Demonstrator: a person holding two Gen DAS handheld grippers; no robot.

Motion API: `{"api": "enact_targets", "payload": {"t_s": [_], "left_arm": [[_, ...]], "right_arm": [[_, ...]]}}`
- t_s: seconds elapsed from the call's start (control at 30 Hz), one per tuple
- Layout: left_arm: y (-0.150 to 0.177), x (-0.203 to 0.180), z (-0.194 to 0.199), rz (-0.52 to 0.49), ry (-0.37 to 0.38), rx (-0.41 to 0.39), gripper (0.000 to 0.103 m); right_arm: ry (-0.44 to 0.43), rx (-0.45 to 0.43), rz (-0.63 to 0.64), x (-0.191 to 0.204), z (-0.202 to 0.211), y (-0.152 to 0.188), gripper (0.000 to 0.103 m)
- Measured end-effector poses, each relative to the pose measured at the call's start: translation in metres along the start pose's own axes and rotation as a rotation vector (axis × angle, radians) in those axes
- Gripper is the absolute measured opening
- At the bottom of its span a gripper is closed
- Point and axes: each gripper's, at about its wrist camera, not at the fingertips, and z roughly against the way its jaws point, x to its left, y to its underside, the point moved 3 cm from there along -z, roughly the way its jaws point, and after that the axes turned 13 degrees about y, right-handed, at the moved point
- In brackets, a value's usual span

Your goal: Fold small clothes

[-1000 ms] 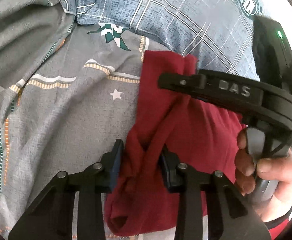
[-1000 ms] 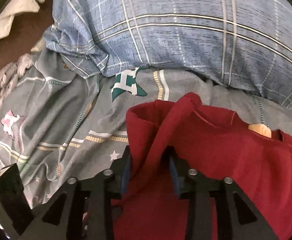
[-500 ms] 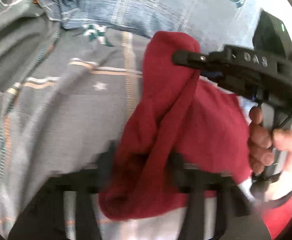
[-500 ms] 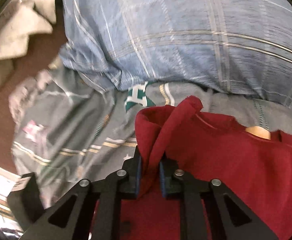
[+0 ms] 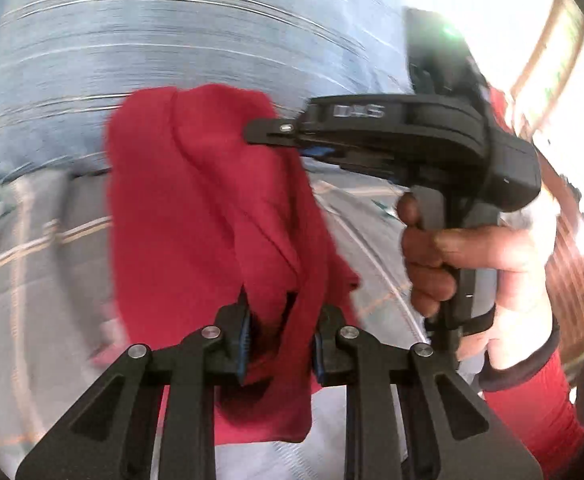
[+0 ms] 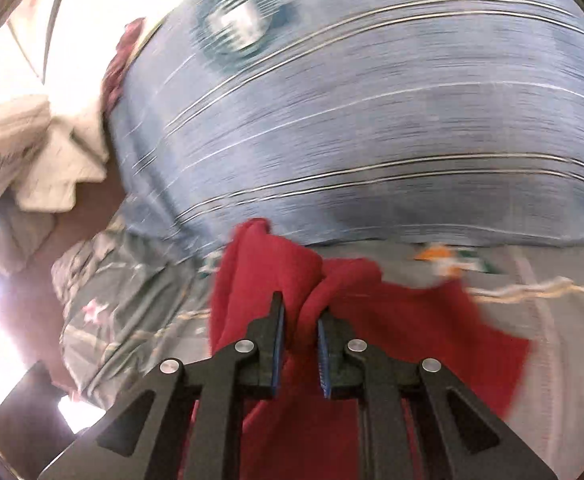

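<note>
Lifted since the earlier frame: one red garment point(image 5: 196, 208), raised off the grey patterned sheet point(image 5: 40, 280). Two grippers: left gripper point(image 5: 278, 344) closing on bunched cloth, right gripper point(image 6: 299, 344) clamped on another fold. Beyond, one blue plaid pillow point(image 6: 371, 120).

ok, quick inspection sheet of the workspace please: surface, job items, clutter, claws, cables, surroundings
Surface: grey patterned bedsheet, motion-blurred.
Job's things: red garment, bunched, hanging between both claws.
Clutter: blue plaid pillow; white cloth at far left.
Grippers: left claw closing on a red fold; right claw clamped on another fold. A hand grips the right handle.
Cables: nothing seen.
Surroundings: bright window glare, details washed out.
</note>
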Motion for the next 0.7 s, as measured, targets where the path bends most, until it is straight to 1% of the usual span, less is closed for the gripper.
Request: {"api": "enact_targets", "payload": {"t_s": [0.03,0.07,0.1,0.13,0.17,0.2,0.23,0.27,0.3,0.33,0.37,0.4,0.43,0.47,0.5,0.53,0.57,0.6,0.67,0.7], "left_arm": [[0.000,-0.009,-0.022,-0.016,-0.002,0.035,0.020],[0.001,-0.011,-0.040,-0.010,0.007,0.060,0.020],[0.003,-0.011,-0.051,0.001,0.017,0.080,0.020],[0.007,-0.009,-0.069,0.020,0.034,0.121,0.020],[0.010,-0.007,-0.077,0.030,0.042,0.141,0.021],[0.013,-0.006,-0.081,0.032,0.046,0.147,0.025],[0.015,-0.008,-0.077,0.014,0.056,0.133,0.028],[0.015,-0.010,-0.071,-0.001,0.067,0.131,0.040],[0.017,-0.013,-0.063,-0.011,0.088,0.140,0.051],[0.018,-0.014,-0.050,-0.017,0.110,0.144,0.055],[0.018,-0.013,-0.033,-0.030,0.119,0.128,0.058],[0.018,-0.010,-0.018,-0.050,0.105,0.103,0.060],[0.019,-0.008,-0.001,-0.077,0.073,0.072,0.063],[0.019,-0.001,0.016,-0.102,0.024,0.035,0.068],[0.019,0.007,0.027,-0.111,-0.017,0.010,0.072],[0.020,0.018,0.038,-0.112,-0.063,-0.010,0.073],[0.022,0.030,0.045,-0.103,-0.105,-0.017,0.074],[0.025,0.044,0.046,-0.078,-0.130,-0.010,0.074],[0.031,0.069,0.043,-0.006,-0.161,0.010,0.074],[0.035,0.074,0.039,0.024,-0.167,0.019,0.074]], "right_arm": [[0.026,-0.001,-0.027,-0.019,0.000,0.002,0.013],[0.057,0.007,-0.053,-0.036,-0.004,0.006,0.013],[0.091,0.023,-0.087,-0.052,-0.011,0.011,0.013],[0.118,0.038,-0.105,-0.063,-0.017,0.015,0.013],[0.150,0.058,-0.116,-0.074,-0.025,0.022,0.014],[0.177,0.085,-0.129,-0.082,-0.036,0.030,0.019],[0.176,0.097,-0.158,-0.090,-0.041,0.036,0.022],[0.152,0.091,-0.206,-0.096,-0.041,0.040,0.024],[0.111,0.078,-0.255,-0.101,-0.037,0.042,0.031],[0.082,0.077,-0.288,-0.103,-0.031,0.042,0.036],[0.059,0.076,-0.308,-0.102,-0.025,0.043,0.047],[0.043,0.069,-0.309,-0.099,-0.015,0.044,0.057],[0.039,0.057,-0.292,-0.093,-0.003,0.045,0.062],[0.040,0.051,-0.278,-0.088,0.003,0.047,0.071],[0.048,0.043,-0.262,-0.082,0.012,0.050,0.075],[0.058,0.040,-0.250,-0.076,0.018,0.055,0.075],[0.067,0.043,-0.242,-0.072,0.022,0.060,0.075],[0.068,0.049,-0.239,-0.070,0.025,0.066,0.075],[0.053,0.061,-0.248,-0.066,0.027,0.079,0.076],[0.047,0.067,-0.250,-0.066,0.029,0.082,0.076]]}}
